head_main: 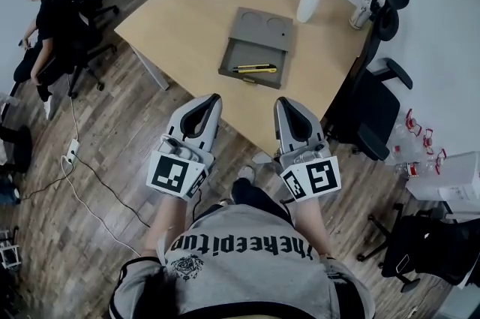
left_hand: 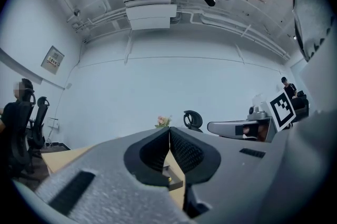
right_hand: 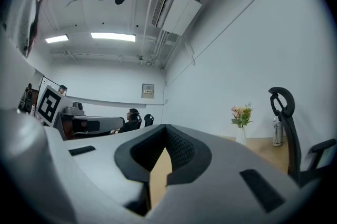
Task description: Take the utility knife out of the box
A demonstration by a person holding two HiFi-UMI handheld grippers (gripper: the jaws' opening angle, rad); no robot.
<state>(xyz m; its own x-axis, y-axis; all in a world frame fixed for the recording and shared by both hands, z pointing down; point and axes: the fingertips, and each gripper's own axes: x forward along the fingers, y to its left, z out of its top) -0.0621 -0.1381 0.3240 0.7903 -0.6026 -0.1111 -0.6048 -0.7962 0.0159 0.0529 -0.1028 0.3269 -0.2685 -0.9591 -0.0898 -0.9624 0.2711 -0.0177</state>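
A yellow and black utility knife [head_main: 255,69] lies in the pulled-out drawer of a grey box [head_main: 262,31] on the wooden table [head_main: 187,10]. My left gripper [head_main: 212,99] and right gripper [head_main: 282,103] hover side by side before the table's near corner, well short of the box. Both are shut with nothing in them. In the left gripper view the left gripper [left_hand: 169,130] has its pads meeting, and a bit of the box drawer [left_hand: 172,177] shows below them. In the right gripper view the right gripper [right_hand: 166,127] is closed too, with only tabletop [right_hand: 159,175] beneath.
A white vase of flowers [head_main: 309,2] and a metal cup [head_main: 360,13] stand at the table's far right. A black office chair [head_main: 371,111] sits beside the table's right edge. A person [head_main: 45,17] sits on a chair at far left. Cables [head_main: 75,175] lie on the wooden floor.
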